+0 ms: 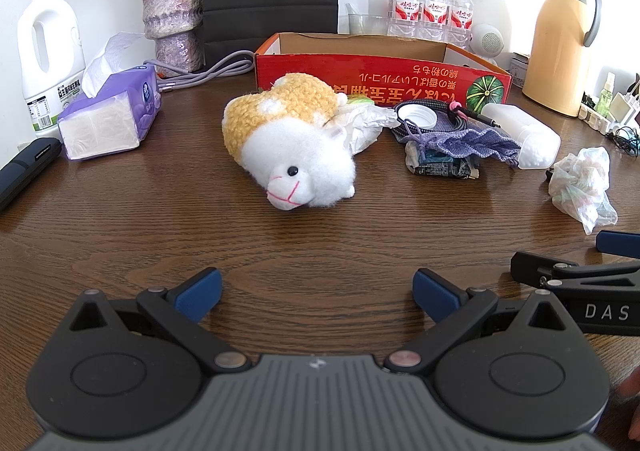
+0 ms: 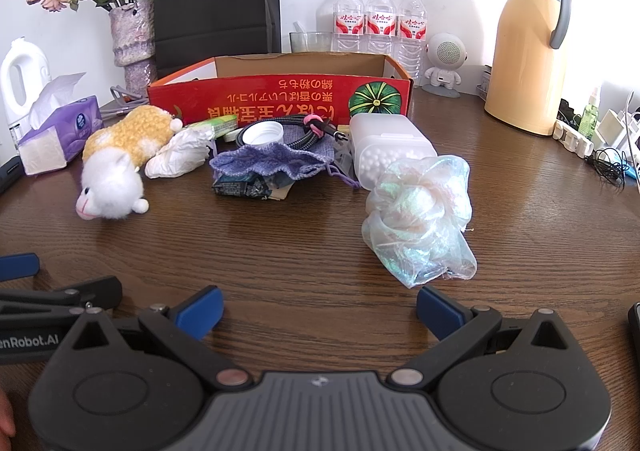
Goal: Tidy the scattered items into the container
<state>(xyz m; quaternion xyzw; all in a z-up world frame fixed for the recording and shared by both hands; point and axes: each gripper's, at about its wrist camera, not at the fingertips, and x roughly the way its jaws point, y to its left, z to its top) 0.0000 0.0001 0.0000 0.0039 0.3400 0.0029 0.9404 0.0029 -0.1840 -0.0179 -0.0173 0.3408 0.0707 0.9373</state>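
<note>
The left gripper [image 1: 316, 293] hovered low over the wooden desk [image 1: 280, 251] with its blue-padded fingers [image 1: 198, 293] spread wide apart and nothing between them; the right gripper [image 2: 318, 311] sat just beside it, its fingers [image 2: 440, 311] likewise apart and empty. Taking the red cardboard box [image 1: 376, 73] as the landmark, it stood open at the back of the desk, and the scattered things lay on the desk in front of it. In front of the box's left end lay a plush toy [image 1: 288, 139] on its side, yellow-backed with a white face turned toward the grippers. A crumpled white tissue [image 1: 364, 123] touched the toy. In front of the box's middle sat a white bottle cap [image 1: 416, 116] within a coiled braided cable [image 1: 448, 113], both resting on a purple drawstring pouch [image 1: 472, 143] that lay over a dark crumpled wrapper [image 1: 444, 167]. In front of the box's right end lay a translucent white plastic case [image 1: 524, 131] on its side, and nearer the grippers than that, an iridescent mesh bundle [image 2: 420, 211], just ahead of the right fingers. Left of the box stood a purple tissue pack [image 1: 108, 115]; right of it, a yellow thermos jug [image 1: 560, 43].
</note>
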